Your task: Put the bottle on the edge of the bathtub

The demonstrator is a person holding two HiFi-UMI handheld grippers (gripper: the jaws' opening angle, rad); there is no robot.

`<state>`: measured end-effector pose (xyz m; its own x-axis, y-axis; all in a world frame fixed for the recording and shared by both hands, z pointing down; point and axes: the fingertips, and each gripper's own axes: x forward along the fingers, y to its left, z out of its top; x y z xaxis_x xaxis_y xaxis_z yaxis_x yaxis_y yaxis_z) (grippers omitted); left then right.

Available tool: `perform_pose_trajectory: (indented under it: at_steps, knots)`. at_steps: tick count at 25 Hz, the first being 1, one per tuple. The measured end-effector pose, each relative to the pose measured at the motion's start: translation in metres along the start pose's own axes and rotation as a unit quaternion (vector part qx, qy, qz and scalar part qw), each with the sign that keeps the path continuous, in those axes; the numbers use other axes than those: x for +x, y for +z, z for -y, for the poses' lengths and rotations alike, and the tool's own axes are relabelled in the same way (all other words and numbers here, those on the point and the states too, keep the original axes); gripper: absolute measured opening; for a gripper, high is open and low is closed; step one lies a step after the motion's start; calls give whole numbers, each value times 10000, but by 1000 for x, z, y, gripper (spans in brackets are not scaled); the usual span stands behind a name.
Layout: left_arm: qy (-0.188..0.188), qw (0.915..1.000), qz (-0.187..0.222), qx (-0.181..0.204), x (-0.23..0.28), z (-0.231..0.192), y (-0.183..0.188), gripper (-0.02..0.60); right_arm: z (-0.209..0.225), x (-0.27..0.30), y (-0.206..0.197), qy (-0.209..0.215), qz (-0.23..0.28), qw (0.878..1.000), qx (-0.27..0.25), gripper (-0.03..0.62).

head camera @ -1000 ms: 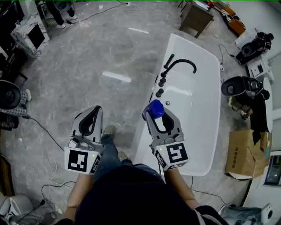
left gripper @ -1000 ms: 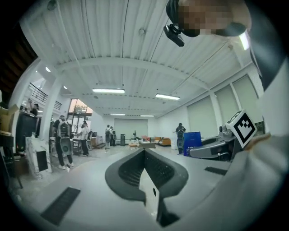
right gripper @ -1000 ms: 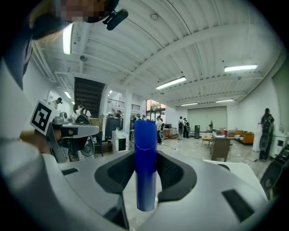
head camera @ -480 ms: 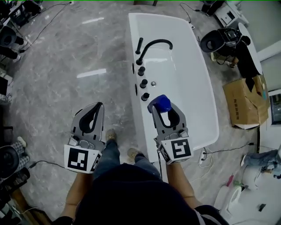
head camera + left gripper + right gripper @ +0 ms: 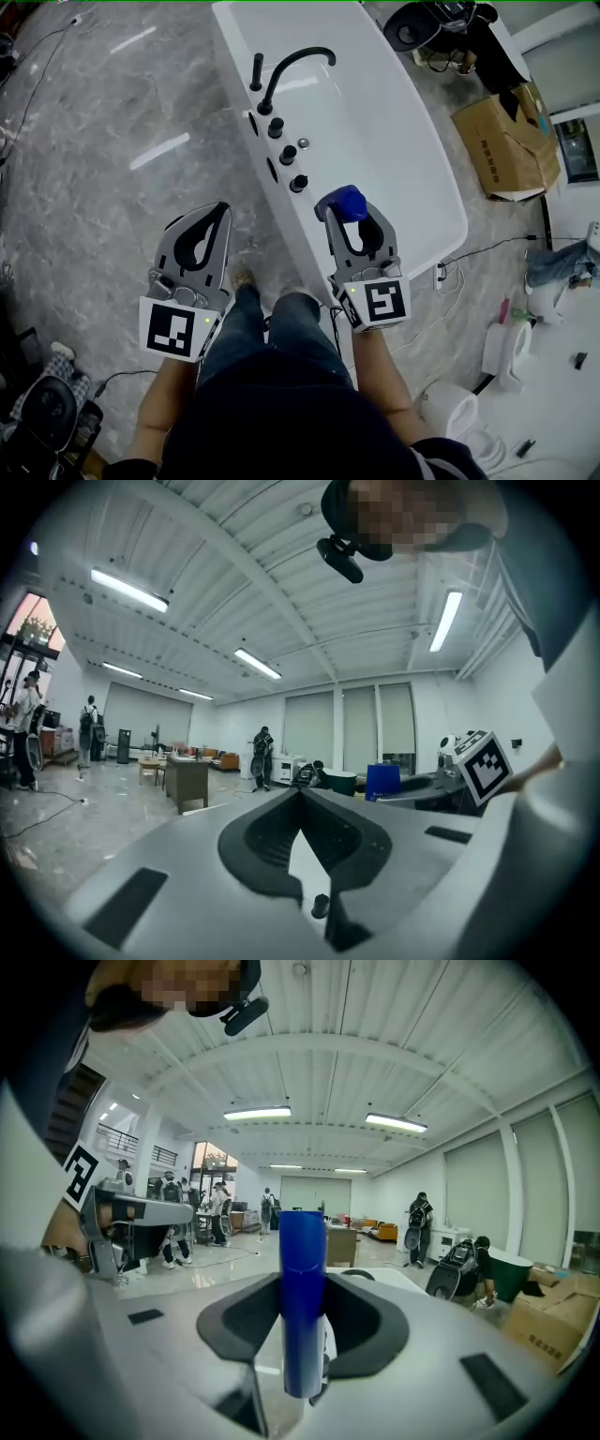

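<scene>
A blue bottle (image 5: 343, 202) stands upright between the jaws of my right gripper (image 5: 354, 217), which is shut on it. It hangs over the near end of the white bathtub (image 5: 305, 239), just inside the rim. In the right gripper view the bottle (image 5: 303, 1307) fills the gap of the right gripper (image 5: 302, 1283). My left gripper (image 5: 221, 208) is shut and holds nothing, out over the grey floor left of the tub. The left gripper (image 5: 300, 794) shows its tips meeting, with the bottle (image 5: 382, 780) seen far off to the right.
A black faucet (image 5: 291, 70) and several black knobs (image 5: 288, 155) sit on the tub's left rim. A cardboard box (image 5: 506, 141) lies right of the tub. White fixtures (image 5: 506, 347) and a cable (image 5: 459, 258) lie on the floor at lower right. People stand far off in the hall.
The tub has swung from the right of the head view towards the top middle and come closer. Both grippers keep their places, and the right one still holds the bottle.
</scene>
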<state>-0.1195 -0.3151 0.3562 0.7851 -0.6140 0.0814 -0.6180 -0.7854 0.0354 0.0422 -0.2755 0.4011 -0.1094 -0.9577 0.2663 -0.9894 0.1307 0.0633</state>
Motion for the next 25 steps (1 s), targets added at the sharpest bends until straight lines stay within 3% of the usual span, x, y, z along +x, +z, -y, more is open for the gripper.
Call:
perform_pose_trajectory:
  at_steps: [5,13,19,25]
  knots:
    - [-291,9991,-178,-233,20,3,-26,21,6,8,-22,-212,-72,9997,-34,161]
    - [-745,9951,-553,-339,63,34,-68,21,23,34,-78,-2,-120,9999,-3,161]
    - [-931,9910,-887,-376,92,43,-114,21,37,66,-135,87,-413,9989,196,161]
    - [-1078,9834,-1426,-321,106,54,-165,21,46,89,-205,331,-1027,9938,278,161]
